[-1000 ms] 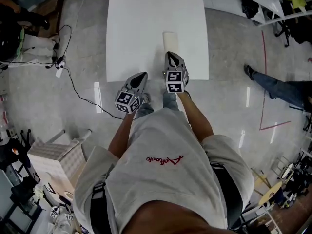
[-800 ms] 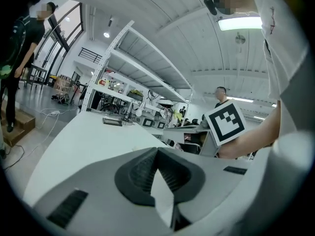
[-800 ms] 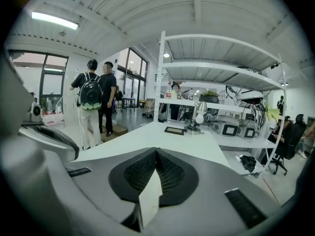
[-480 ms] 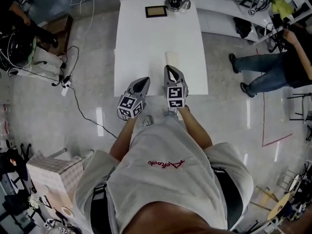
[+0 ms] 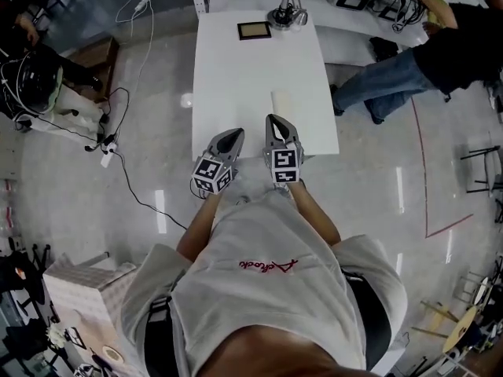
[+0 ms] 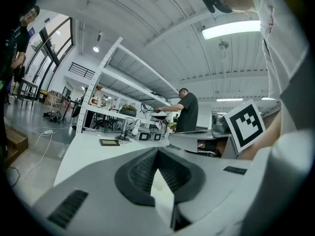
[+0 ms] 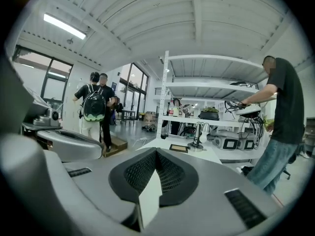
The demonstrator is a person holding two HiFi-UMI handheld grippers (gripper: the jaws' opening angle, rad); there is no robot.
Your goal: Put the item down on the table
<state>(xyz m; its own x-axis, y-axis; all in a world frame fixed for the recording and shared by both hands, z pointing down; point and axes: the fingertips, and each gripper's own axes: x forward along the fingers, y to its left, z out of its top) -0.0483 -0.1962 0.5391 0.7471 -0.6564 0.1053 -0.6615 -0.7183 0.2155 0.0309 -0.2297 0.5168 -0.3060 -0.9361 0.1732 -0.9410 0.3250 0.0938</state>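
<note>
White roll (image 5: pixel 281 101) lying on table (image 5: pixel 228 69).
My left hand-held gripper (image 5: pixel 235 135) and right hand-held gripper (image 5: pixel 273 121) are closed, empty.

Bright overhead lighting — fisheye-warped edges

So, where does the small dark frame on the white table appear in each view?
Head view: the dark frame lies at the far end of the white table, near the top centre.
Left gripper view: the frame sits left of centre, on the table's far end.
Right gripper view: the frame sits just right of centre.
Shared landmark: the metal stand stands just right of the frame in every view.
</note>
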